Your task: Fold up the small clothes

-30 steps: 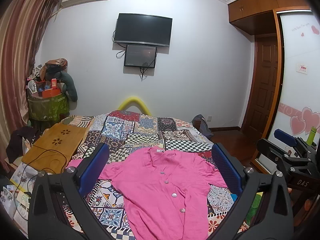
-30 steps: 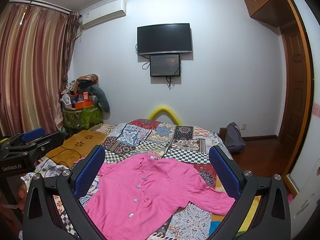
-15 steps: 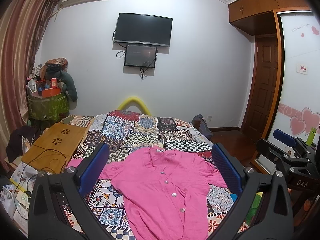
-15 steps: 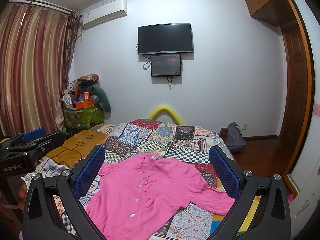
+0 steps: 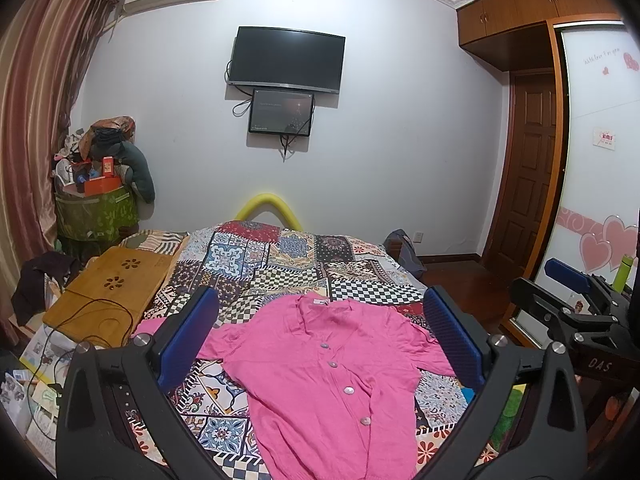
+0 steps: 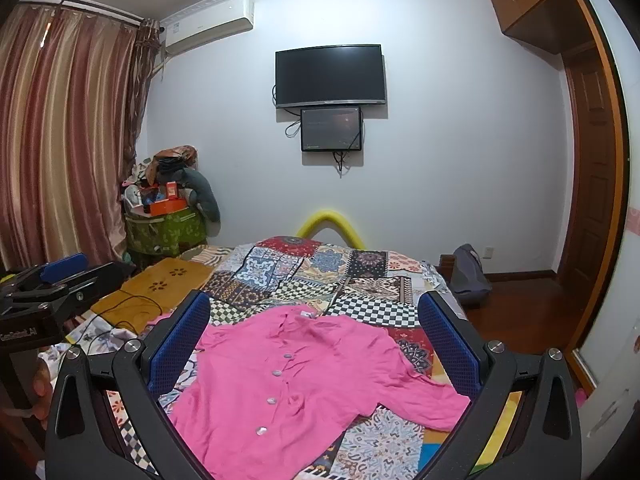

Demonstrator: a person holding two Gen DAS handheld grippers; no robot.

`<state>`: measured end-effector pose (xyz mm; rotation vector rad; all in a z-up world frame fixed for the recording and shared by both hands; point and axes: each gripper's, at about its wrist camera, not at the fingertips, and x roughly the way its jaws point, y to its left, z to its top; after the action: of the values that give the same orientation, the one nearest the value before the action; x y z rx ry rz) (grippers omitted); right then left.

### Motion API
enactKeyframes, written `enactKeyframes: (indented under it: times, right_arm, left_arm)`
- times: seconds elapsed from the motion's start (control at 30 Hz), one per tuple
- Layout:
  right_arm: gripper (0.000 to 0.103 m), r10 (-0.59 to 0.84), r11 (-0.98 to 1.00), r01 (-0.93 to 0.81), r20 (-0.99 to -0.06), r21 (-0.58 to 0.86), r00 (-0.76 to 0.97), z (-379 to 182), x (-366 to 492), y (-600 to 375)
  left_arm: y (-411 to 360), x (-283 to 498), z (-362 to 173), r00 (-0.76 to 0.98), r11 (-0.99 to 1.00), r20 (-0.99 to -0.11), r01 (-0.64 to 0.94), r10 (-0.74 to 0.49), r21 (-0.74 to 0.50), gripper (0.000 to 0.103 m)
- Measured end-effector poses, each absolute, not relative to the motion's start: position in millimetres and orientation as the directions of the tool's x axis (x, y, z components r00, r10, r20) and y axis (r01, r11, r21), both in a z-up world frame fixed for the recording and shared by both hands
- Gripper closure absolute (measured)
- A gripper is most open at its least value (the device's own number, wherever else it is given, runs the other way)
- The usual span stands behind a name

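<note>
Almost nothing has moved since a second ago: the pink shirt (image 5: 320, 380) still lies spread flat, buttons up, on the patchwork bed (image 5: 256, 256), while left gripper (image 5: 320, 344) and right gripper (image 6: 316, 344) hover above it, fingers wide apart

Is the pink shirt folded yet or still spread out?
Spread out. The pink shirt lies flat on the patchwork bedspread, button side up, both sleeves out to the sides, no fold visible.
</note>
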<state>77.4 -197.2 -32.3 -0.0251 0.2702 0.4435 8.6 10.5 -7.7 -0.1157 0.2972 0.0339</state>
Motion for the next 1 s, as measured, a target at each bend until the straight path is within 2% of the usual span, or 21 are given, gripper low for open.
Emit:
enactKeyframes:
  times: [0.33,0.57,0.6,0.67,0.77,0.83,1.0]
  right_arm:
    - [0.0,0.409,0.908,-0.416,-0.309,0.044,0.859,-39.1,112.3,-196.2]
    - [0.0,0.396,0.913,-0.407,-0.333,0.039,0.856,-45.5,143.6,-199.2]
    - [0.0,0.396,0.912,-0.408,-0.34,0.039,0.853,-46.6,149.5,-199.8]
    - [0.0,0.392,0.913,-0.407,-0.358,0.037,0.847,-50.0,160.9,-200.5]
    - [0.001,0.386,0.914,-0.403,-0.392,0.042,0.835,-58.8,181.1,-202.0]
    - [0.006,0.375,0.919,-0.392,-0.405,0.045,0.833,-63.4,188.6,-205.0]
    - [0.012,0.356,0.918,-0.396,-0.466,0.013,0.81,-82.6,213.9,-206.6]
  left_arm:
    - [23.5,33.2,-14.0,0.944,0.993,-0.328,-0.071,0.036,-0.095,0.0]
    - [63.5,82.2,-29.1,0.917,0.985,-0.382,-0.153,0.113,-0.077,0.0]
    - [74.3,93.5,-34.3,0.906,0.982,-0.407,-0.165,0.115,-0.091,0.001]
    - [89.3,109.6,-43.8,0.888,0.977,-0.447,-0.178,0.108,-0.117,0.012]
    - [120.4,136.5,-64.8,0.84,0.964,-0.527,-0.23,0.126,-0.135,0.02]
    - [140.2,153.1,-81.3,0.806,0.953,-0.572,-0.275,0.154,-0.13,0.024]
    - [194.7,188.4,-132.7,0.696,0.916,-0.68,-0.391,0.231,-0.089,0.031]
